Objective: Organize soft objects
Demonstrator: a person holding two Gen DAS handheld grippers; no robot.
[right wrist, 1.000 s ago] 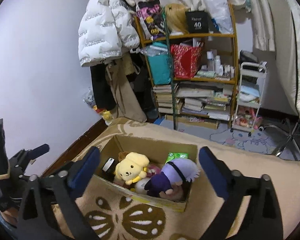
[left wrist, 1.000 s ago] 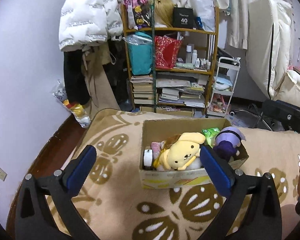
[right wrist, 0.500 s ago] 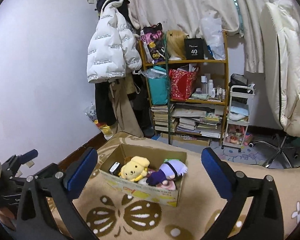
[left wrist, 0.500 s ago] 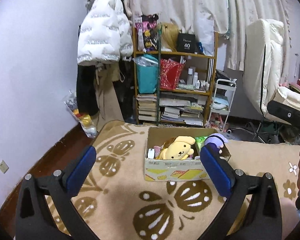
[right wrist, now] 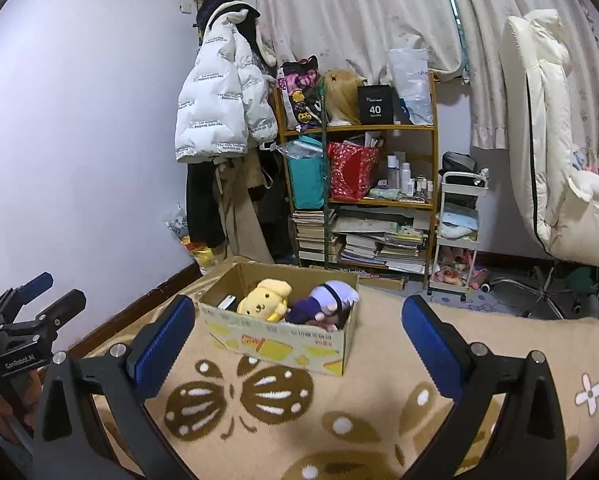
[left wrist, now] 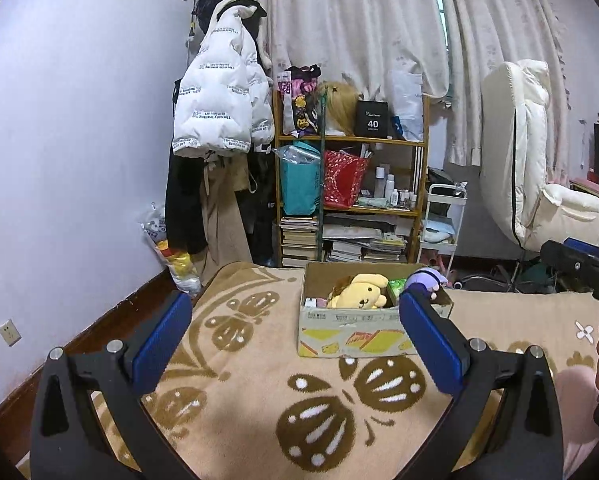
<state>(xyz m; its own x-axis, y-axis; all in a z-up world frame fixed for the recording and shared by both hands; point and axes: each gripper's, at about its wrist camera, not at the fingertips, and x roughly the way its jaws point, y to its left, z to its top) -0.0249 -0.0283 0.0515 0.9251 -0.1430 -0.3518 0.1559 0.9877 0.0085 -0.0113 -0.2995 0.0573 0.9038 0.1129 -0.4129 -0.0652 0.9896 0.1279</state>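
Note:
A cardboard box (left wrist: 351,332) stands on the beige patterned blanket (left wrist: 259,380). In it lie a yellow dog plush (left wrist: 359,292), a purple-haired doll (left wrist: 423,280) and a green item (left wrist: 395,286). The right wrist view shows the box (right wrist: 283,340), the yellow plush (right wrist: 263,296) and the purple doll (right wrist: 327,300) too. My left gripper (left wrist: 295,340) is open and empty, well back from the box. My right gripper (right wrist: 299,340) is open and empty, also back from the box.
A wooden shelf (left wrist: 351,196) with books, bags and bottles stands behind the box. A white puffer jacket (left wrist: 219,112) hangs at its left. A white cart (left wrist: 443,220) and a white chair (left wrist: 531,168) are at the right. The other gripper shows at the left edge (right wrist: 19,320).
Both grippers have pulled back and up from the box, which now looks smaller and farther. The toys in the box have not moved. Both grippers stay open.

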